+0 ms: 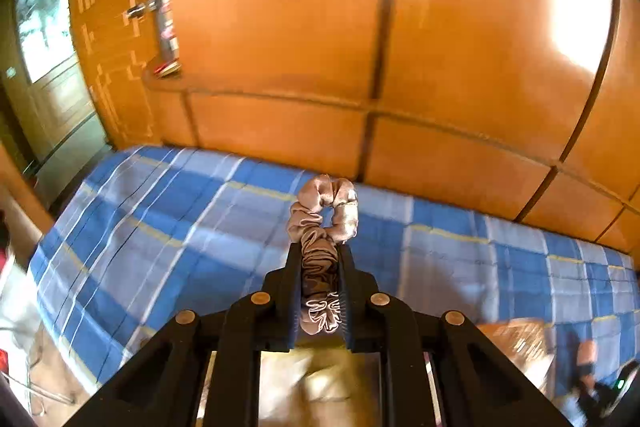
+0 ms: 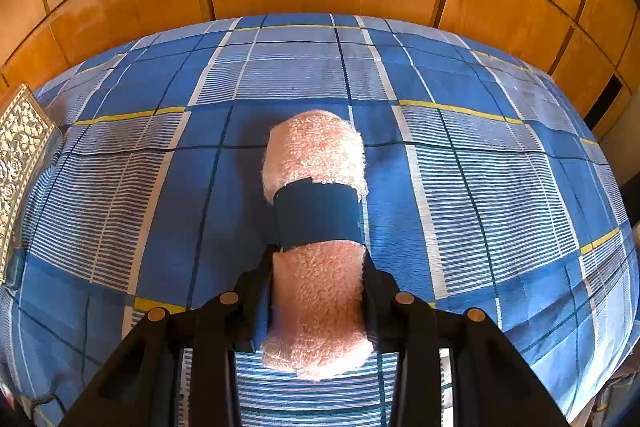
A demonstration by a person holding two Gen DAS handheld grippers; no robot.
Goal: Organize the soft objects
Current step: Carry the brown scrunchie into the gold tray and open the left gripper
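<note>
We see our left tongs (image 1: pixel 320 255) clamped on a satin scrunchie (image 1: pixel 323 227), its two black fingers (image 1: pixel 289 283) pressed close against the gathered fabric. The scrunchie is a pale mauve-beige with a soft sheen, ruched in tight folds all round. Its far half stands out beyond the fingertips as an open loop, while the near half is squeezed flat between the fingers, with its crumpled end showing at their base. It is held up in the air above the bed (image 1: pixel 140 227), which wears a blue, white and yellow checked sheet, and behind the bed rises a glossy wooden panelled wall (image 1: pixel 280 27).

Our right tongs (image 2: pixel 319 255) are closed on a rolled towel (image 2: pixel 316 155), gripping it by its sides. The towel is pale pink terry with a fuzzy looped pile, rolled into a thick cylinder that lies along the line of the fingers. A dark blue band (image 2: pixel 318 215) wraps around its middle and holds the roll together. The far end pokes out well past the fingertips and the near end bulges back toward the camera. It hangs over the checked sheet; we cannot tell whether its underside touches the bed. At the left edge of the right wrist view sits a box with an ornate gold pattern (image 2: pixel 20 147), resting on the sheet.
</note>
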